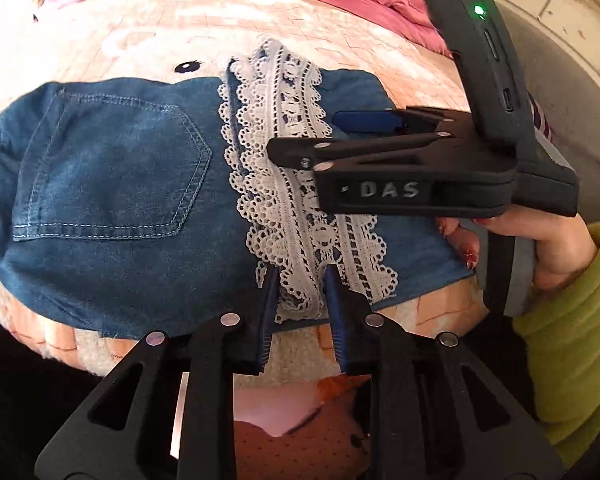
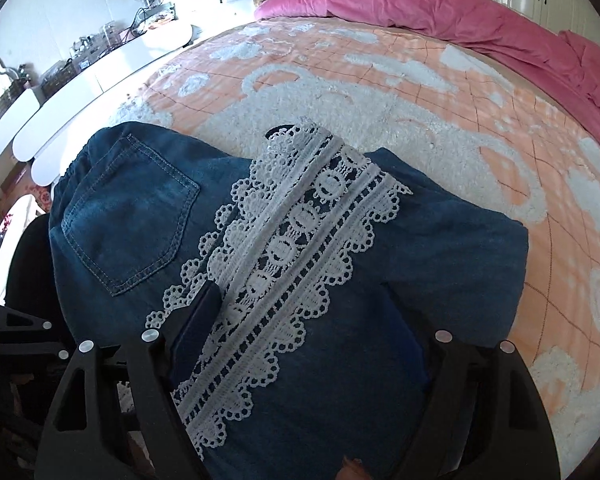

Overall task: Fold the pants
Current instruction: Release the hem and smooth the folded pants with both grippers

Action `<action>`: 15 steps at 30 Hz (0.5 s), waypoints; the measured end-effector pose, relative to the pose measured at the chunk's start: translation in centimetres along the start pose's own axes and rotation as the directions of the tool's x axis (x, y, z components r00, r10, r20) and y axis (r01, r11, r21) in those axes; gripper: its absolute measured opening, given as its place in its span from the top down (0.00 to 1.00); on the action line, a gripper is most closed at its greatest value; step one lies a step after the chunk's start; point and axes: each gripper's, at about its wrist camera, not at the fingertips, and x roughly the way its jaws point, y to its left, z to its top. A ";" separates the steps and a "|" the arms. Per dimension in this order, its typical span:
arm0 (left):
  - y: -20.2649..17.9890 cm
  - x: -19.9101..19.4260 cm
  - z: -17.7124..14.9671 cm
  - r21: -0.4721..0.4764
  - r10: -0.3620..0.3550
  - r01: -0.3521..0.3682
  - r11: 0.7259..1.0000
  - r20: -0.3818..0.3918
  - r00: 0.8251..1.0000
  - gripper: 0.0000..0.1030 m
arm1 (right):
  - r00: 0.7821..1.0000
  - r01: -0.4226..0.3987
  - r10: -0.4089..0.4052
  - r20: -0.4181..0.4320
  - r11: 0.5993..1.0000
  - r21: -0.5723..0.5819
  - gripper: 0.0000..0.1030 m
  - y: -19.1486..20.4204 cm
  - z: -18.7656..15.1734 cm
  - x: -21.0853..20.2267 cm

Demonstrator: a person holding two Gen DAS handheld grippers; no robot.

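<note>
The left gripper (image 1: 300,300) has its blue fingers (image 1: 270,312) a narrow gap apart astride the near end of the white lace trim (image 1: 300,200), whether pinching it I cannot tell. The right gripper (image 2: 300,340) is spread wide over the folded denim pants (image 1: 112,184), holding nothing. The pants lie near the bed's near edge on the peach blanket (image 2: 440,80). A pink duvet (image 2: 460,12) is bunched along the far edge. A cluttered white desk (image 2: 112,60) stands beyond the bed's left side.
</note>
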 end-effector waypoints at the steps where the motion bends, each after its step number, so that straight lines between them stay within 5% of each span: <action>1: -0.1 0.0 -0.1 0.001 -0.001 0.001 1.000 -0.001 1.000 0.83 | 1.000 -0.003 0.003 0.010 1.000 0.003 0.24 -0.1 0.0 -0.3; 6: 0.7 -1.7 -0.6 -0.005 -0.036 0.036 0.999 0.006 0.999 0.75 | 0.996 -0.014 0.010 0.087 0.999 0.041 0.24 -0.8 -0.3 -2.7; 15: 1.4 -6.8 -1.3 0.059 0.072 -0.080 0.995 0.127 0.989 0.47 | 0.972 0.104 -0.128 0.198 0.987 0.125 0.23 -1.4 0.2 -5.8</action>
